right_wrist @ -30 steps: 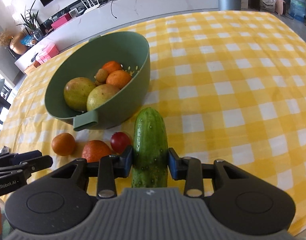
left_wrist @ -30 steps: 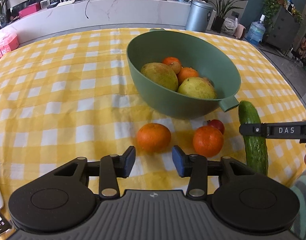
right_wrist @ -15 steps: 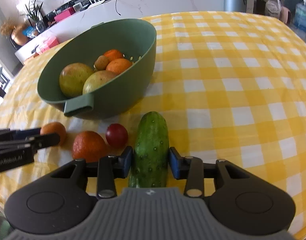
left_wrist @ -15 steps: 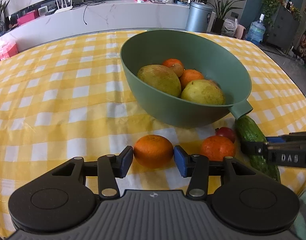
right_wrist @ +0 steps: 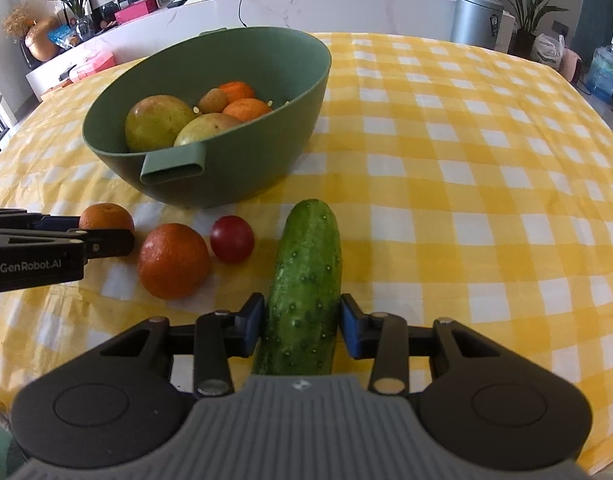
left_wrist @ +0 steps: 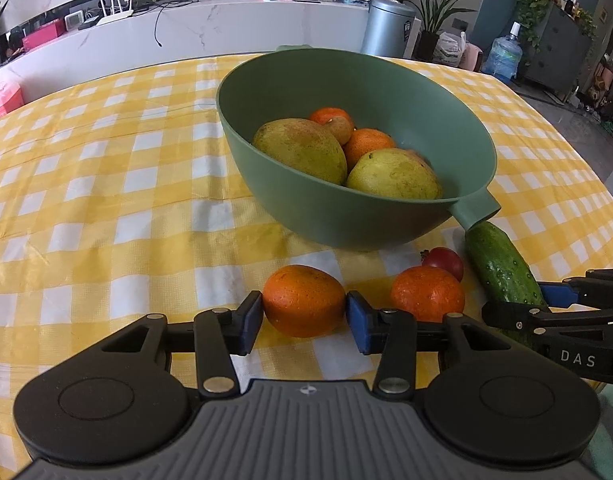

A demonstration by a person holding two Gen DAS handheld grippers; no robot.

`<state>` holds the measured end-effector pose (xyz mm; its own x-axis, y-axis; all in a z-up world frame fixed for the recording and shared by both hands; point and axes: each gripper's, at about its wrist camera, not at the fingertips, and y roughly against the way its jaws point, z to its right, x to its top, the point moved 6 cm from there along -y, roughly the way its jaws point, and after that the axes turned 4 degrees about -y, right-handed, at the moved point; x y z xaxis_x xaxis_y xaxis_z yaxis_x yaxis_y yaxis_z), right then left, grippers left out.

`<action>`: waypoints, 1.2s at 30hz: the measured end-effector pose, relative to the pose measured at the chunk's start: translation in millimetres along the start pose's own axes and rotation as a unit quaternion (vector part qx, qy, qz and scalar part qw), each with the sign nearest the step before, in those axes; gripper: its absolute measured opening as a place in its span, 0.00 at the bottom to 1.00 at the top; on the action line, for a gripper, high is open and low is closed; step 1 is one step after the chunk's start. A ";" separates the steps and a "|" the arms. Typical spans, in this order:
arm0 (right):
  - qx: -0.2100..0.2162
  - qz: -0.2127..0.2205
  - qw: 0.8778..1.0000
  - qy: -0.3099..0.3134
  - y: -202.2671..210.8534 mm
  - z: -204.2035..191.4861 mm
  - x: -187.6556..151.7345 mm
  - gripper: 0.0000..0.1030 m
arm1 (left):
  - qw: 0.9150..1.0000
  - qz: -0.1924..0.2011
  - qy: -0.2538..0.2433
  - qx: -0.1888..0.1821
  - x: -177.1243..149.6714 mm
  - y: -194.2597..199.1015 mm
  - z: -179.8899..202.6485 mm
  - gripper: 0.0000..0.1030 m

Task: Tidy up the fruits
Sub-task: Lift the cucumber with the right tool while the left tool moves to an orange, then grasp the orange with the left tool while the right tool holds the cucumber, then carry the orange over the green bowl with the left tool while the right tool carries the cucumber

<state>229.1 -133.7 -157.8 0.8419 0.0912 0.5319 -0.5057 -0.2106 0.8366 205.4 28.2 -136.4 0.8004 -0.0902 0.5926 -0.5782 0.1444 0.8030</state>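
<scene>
Tablecloth (left_wrist: 106, 208): yellow and white check, covering the whole table top; everything below rests on it.
Bowl (left_wrist: 386, 80): green, with a spout-like handle, at 12 o'clock from the left gripper and at 11 o'clock from the right one; its handle end sits just above the cucumber's far tip in the left wrist view.
Bowl contents: two large yellow-green fruits (left_wrist: 302, 148), two small oranges behind them and a small brown fruit between those.
Cucumber (right_wrist: 306, 280): lying on the cloth, long axis running from 6 to 12 o'clock in the right wrist view, just right of the loose fruit.
Left gripper (left_wrist: 304, 316): jaws have just been closing, one blue pad on each side of the near orange; the pads stand right at its sides, but firm pressing cannot be told.
Right gripper (right_wrist: 302, 328): jaws part way apart astride the cucumber's near end, pads right beside its skin; contact cannot be told for sure.
Near orange (left_wrist: 304, 300): on the cloth at 6 o'clock from the bowl, between the left pads.
Second orange (right_wrist: 173, 260): at 3 o'clock from the near orange, close to it but apart.
Red fruit (right_wrist: 232, 239): small and round, between the second orange and the cucumber, just beside both.
</scene>
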 end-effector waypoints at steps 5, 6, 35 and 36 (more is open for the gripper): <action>0.004 0.003 1.000 -0.009 2.9 2.4 -0.5 0.35 | 1.000 0.006 -0.003 0.008 0.6 7.8 -0.9 0.48; 0.003 0.006 1.000 -0.008 4.9 2.5 -0.7 0.35 | 1.000 0.007 -0.002 0.008 1.5 10.6 -0.7 0.48; 0.055 0.128 0.986 0.093 93.6 -18.9 72.1 0.35 | 0.994 0.107 -0.016 -0.002 71.0 79.8 18.8 0.48; 0.062 0.129 0.985 0.100 94.8 -21.7 77.6 0.35 | 0.994 0.109 -0.020 -0.003 75.3 79.5 20.1 0.48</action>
<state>242.3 -125.5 -34.3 0.6285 0.2057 0.7502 -0.6605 -0.3683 0.6543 216.5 13.1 -26.6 0.6492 -0.0943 0.7547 -0.7363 0.1711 0.6547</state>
